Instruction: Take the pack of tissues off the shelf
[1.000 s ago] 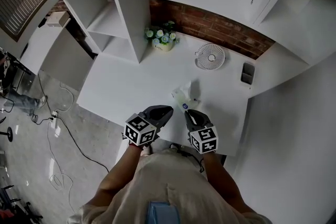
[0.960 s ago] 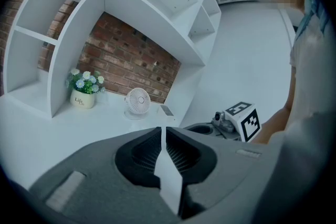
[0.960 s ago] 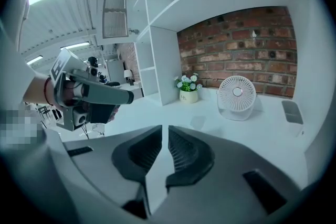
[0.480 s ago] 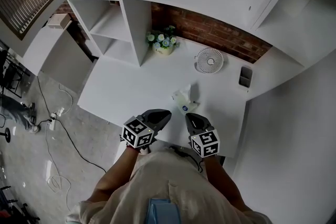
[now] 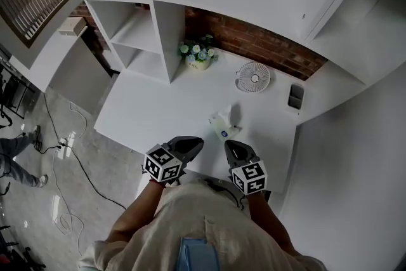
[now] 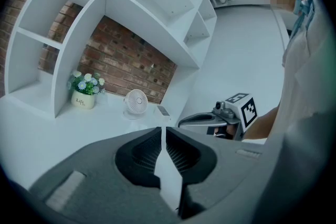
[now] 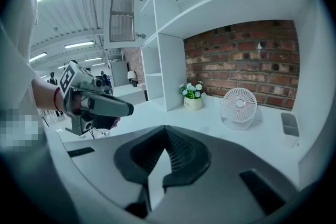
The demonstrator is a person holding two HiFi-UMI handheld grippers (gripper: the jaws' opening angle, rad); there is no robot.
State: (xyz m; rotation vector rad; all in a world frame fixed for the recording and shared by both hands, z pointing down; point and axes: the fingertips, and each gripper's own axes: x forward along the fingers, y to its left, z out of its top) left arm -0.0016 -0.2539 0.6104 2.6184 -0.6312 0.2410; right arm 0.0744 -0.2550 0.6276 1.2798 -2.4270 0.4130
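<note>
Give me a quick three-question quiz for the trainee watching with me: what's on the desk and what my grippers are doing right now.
1. True or false: the right gripper is gripping the pack of tissues.
2. In the head view, what stands to the right of the flower pot along the brick wall? A) a kettle B) a small white fan C) a stack of books
3. In a few words: how do the jaws of the left gripper stand?
Key:
1. False: it is shut and empty; the pack lies on the desk just ahead of it.
2. B.
3. Closed together, with nothing between them.
</note>
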